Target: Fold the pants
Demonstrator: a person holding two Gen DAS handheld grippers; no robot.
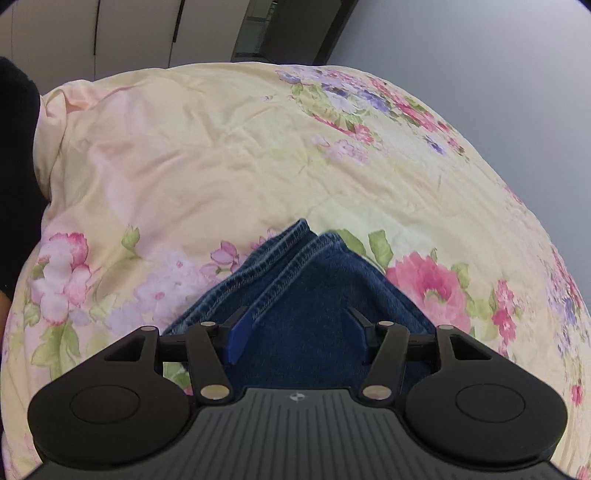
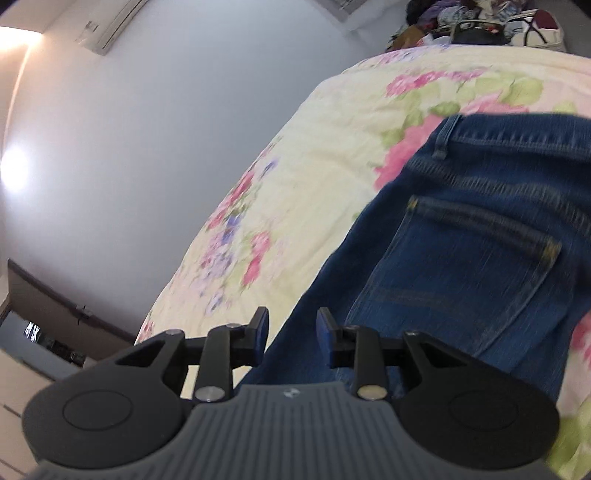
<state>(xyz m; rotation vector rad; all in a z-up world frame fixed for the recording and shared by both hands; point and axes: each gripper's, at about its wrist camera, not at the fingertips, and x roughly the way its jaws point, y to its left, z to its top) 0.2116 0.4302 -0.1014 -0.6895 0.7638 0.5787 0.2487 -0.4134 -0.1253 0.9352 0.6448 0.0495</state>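
With the jeans [image 1: 295, 288] half-folded on the bed [image 1: 207, 155], we hold left claw [image 1: 295, 332] and right claw [image 2: 291, 332] released, judging re-gripping next.

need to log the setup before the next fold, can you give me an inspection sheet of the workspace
surface: bed under a cream floral quilt, wrinkled.
job's things: blue jeans lying on the quilt; the right view shows the waistband, a belt loop and a back pocket, the left view shows stitched hems stacked at a corner.
clutter: pile of clothes and bags beyond the far edge of the bed.
grippers: left hand-held gripper open over the denim, nothing pinched; right hand-held gripper open, jaws narrowly parted at the jeans' edge, pads not pressing.
cables: nothing seen.
surroundings: grey wall, air conditioner high on it, wardrobe doors, a dark sleeve at the left edge.
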